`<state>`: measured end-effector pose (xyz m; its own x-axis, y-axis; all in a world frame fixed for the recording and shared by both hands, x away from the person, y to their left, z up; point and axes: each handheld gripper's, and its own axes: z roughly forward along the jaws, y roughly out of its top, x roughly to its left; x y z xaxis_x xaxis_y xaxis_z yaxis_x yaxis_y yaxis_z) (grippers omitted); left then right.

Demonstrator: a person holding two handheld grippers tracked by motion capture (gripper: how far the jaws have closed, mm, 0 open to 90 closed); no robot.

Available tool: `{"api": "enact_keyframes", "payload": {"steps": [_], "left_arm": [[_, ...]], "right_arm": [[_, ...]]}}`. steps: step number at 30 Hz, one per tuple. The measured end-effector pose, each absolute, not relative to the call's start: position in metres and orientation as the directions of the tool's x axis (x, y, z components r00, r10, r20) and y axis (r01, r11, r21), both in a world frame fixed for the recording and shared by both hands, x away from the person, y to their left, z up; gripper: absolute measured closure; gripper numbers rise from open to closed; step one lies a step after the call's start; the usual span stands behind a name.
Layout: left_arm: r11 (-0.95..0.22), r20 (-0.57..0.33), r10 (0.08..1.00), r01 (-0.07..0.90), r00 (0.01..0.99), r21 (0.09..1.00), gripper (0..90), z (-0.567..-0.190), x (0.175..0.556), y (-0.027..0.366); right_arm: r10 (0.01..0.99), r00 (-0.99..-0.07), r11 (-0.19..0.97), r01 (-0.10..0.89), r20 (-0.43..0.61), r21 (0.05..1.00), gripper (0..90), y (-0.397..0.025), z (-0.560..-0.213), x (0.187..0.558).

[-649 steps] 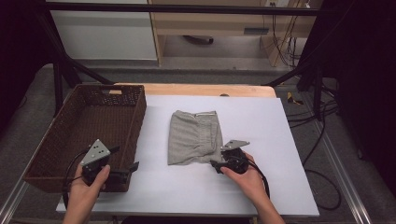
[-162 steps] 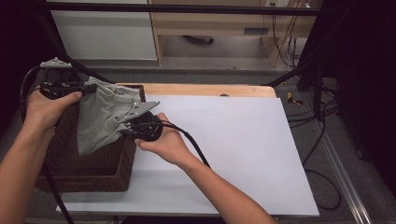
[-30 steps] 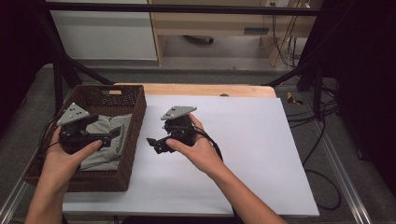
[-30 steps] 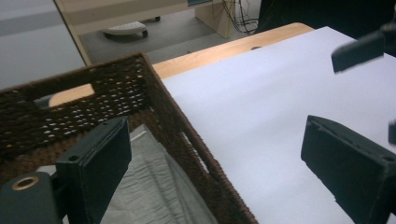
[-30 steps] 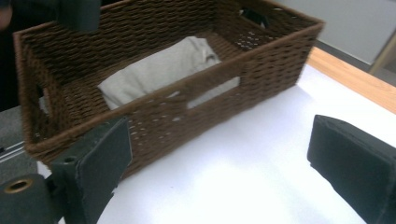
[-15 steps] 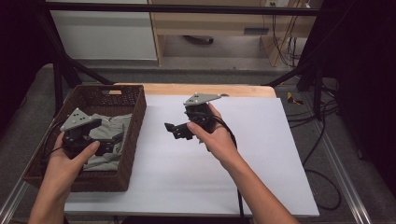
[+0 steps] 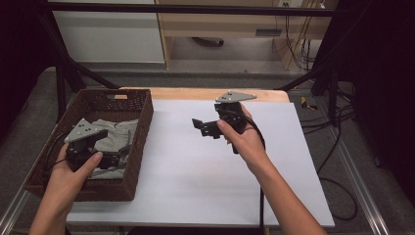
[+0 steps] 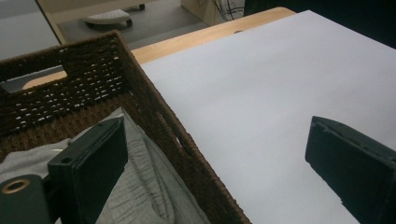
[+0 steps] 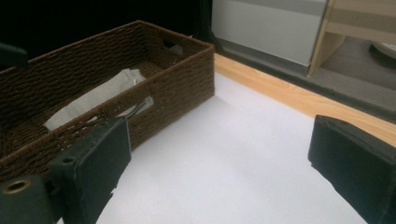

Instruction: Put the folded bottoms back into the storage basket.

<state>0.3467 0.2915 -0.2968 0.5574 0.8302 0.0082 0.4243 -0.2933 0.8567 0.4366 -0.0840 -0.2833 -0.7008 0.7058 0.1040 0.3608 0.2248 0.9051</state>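
Both tools stand with their jaws spread and nothing between them, as far as I can read it from my seat. My left tool (image 7: 110, 157) hangs over the near right part of the woven basket (image 7: 141, 128), gripped by the left hand (image 7: 73, 171); in the left gripper view its left jaw sits above the grey folded garment (image 8: 140, 186) while its right jaw hangs out over the white surface (image 8: 261, 93), so the tool straddles the basket's right wall (image 8: 154, 107) without touching the cloth, as far as I can tell. My right tool (image 7: 200, 126) is held up by the right hand (image 7: 242, 139) above the middle of the white surface (image 7: 195, 176), its jaws pointing left toward the basket and well apart from it; the grey three-cornered plate (image 7: 236, 96) on its top faces the camera. In the right gripper view I see the basket (image 9: 177, 70) from its right side, with a strip of the pale cloth (image 9: 93, 98) lying inside along the floor. The garment (image 7: 116, 136) rests crumpled in the basket's middle and near half, fully inside the walls. The basket itself stands at the left edge of the surface, its far wall cut with a handle slot (image 7: 117, 97). Beyond the white sheet a strip of bare wood (image 7: 195, 93) runs along the far edge of the surface.
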Motion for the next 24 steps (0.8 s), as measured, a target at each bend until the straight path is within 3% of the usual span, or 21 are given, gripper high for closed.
{"api": "enact_keyframes", "payload": {"steps": [24], "left_arm": [[-0.339, -0.012, 0.806, 0.478, 0.592, 0.811, 5.9, -0.326, 0.346, 0.281]], "right_arm": [[0.785, -0.610, 0.118, 0.323, 0.111, 0.939, 6.8, -0.167, -0.276, 0.429]]}}
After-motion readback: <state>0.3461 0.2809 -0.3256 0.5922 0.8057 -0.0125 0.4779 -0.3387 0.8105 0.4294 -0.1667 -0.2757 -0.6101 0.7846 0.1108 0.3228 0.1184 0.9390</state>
